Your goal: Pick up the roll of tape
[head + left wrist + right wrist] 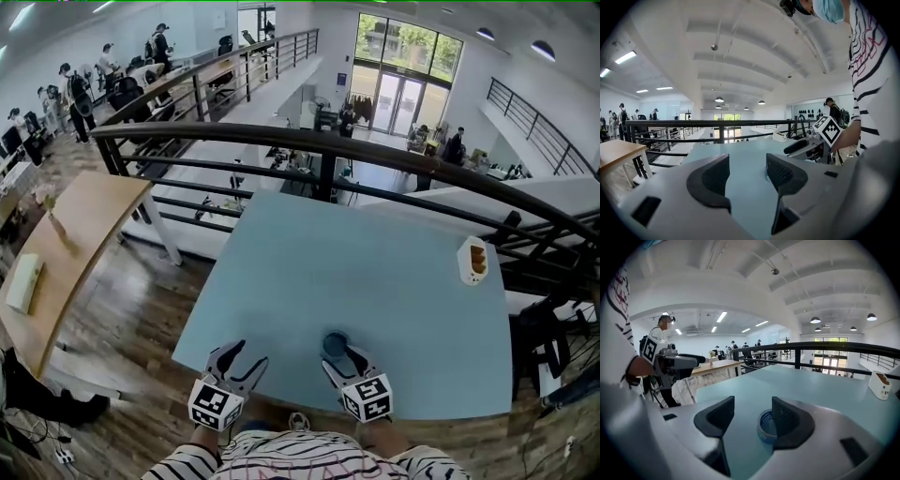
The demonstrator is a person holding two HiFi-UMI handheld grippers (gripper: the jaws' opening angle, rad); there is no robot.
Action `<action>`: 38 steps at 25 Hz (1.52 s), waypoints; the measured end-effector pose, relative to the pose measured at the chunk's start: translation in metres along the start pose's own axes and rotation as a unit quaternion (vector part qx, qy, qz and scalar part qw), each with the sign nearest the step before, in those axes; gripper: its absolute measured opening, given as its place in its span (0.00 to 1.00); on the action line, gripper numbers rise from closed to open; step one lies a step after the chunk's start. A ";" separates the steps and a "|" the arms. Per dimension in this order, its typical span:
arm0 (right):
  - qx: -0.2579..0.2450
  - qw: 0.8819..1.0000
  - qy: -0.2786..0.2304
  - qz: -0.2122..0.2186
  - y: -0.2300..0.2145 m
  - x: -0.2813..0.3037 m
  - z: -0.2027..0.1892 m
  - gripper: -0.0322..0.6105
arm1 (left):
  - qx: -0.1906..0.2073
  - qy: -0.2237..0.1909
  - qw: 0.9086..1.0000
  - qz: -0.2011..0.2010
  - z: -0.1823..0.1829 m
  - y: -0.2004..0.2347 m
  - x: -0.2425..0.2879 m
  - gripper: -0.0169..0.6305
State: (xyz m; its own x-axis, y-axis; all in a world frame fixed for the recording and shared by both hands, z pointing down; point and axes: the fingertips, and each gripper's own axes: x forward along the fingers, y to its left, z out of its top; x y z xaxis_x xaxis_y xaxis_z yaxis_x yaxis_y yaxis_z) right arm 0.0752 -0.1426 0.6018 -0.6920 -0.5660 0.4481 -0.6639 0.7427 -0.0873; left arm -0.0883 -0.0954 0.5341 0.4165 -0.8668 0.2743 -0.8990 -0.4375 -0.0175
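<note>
The right gripper [752, 412] is hovering low with jaws apart, gripping nothing; the tape [765, 426] is lying flat on the table [820, 385] at its right jaw's tip, partly hidden behind that jaw; the left gripper [747, 171] is gaping too, with only table between its jaws.

— What colour is the counter [375, 281]?
— Pale blue, plain all over. The roll of tape [767, 426] is a deeper blue.
— And the left claw [747, 176]?
— Light grey with black pads, and the right claw [752, 418] is the same. Each marker cube [215, 403] carries black squares on white.
— The shirt [309, 459]?
— White with dark stripes. The floor [122, 305] is brown wood grain, the railing [281, 134] is black, and the small box [472, 261] is white with orange.
</note>
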 end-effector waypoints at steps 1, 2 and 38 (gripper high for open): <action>-0.009 1.000 0.012 0.000 -0.002 0.005 -0.004 0.43 | -0.002 0.002 1.000 -0.002 -0.001 0.001 0.004 0.37; -0.017 1.000 0.025 0.000 -0.003 0.009 -0.008 0.43 | -0.003 0.004 1.000 -0.006 -0.002 0.001 0.007 0.37; -0.063 0.901 0.428 -0.027 -0.039 0.122 -0.097 0.43 | 0.025 0.031 0.989 -0.144 -0.008 0.081 0.057 0.37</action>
State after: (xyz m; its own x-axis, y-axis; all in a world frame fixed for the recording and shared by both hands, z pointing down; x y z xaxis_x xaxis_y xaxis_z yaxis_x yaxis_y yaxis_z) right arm 0.0443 -0.2058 0.7466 -0.1518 -0.1595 0.9755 -0.6153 0.7876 0.0331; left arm -0.1380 -0.1781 0.5559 0.6432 -0.6892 0.3337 -0.7362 -0.6764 0.0220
